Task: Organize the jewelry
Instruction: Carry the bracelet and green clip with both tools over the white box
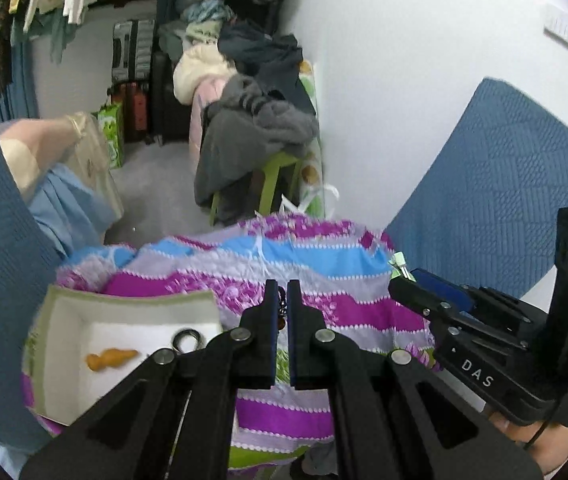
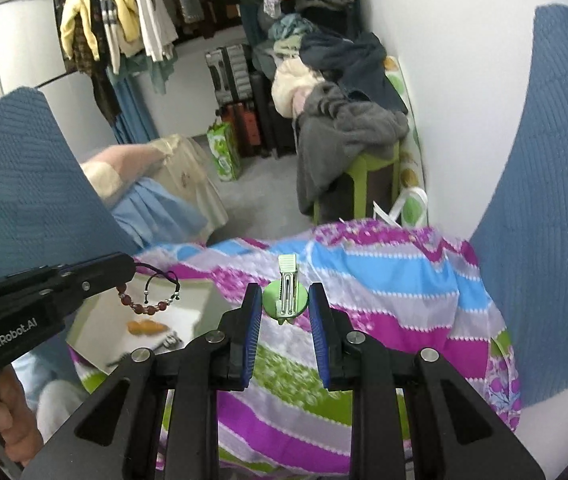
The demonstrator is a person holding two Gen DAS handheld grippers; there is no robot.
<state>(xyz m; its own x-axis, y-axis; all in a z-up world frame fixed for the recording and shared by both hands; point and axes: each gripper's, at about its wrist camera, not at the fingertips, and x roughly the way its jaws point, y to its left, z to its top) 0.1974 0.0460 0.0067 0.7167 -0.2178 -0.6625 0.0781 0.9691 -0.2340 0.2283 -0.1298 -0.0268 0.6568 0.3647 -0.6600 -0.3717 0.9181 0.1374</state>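
My left gripper (image 1: 282, 294) is shut on a beaded bracelet (image 2: 148, 294) with brown beads and a black cord; it hangs from the left gripper's tip (image 2: 124, 266) above the white tray (image 1: 60, 320). In the tray lie an orange piece (image 1: 110, 358) and a dark ring (image 1: 185, 338). My right gripper (image 2: 285, 300) is shut on a green hair clip (image 2: 287, 294), held above the striped bedcover (image 2: 383, 280). The clip's end also shows at the right gripper's tip in the left wrist view (image 1: 399, 261).
The striped purple, blue and green bedcover (image 1: 323, 280) covers the surface under both grippers. Blue quilted fabric (image 1: 503, 168) rises on both sides. Beyond are a green stool piled with clothes (image 2: 351, 136), suitcases (image 2: 240, 96) and hanging garments (image 2: 124, 12).
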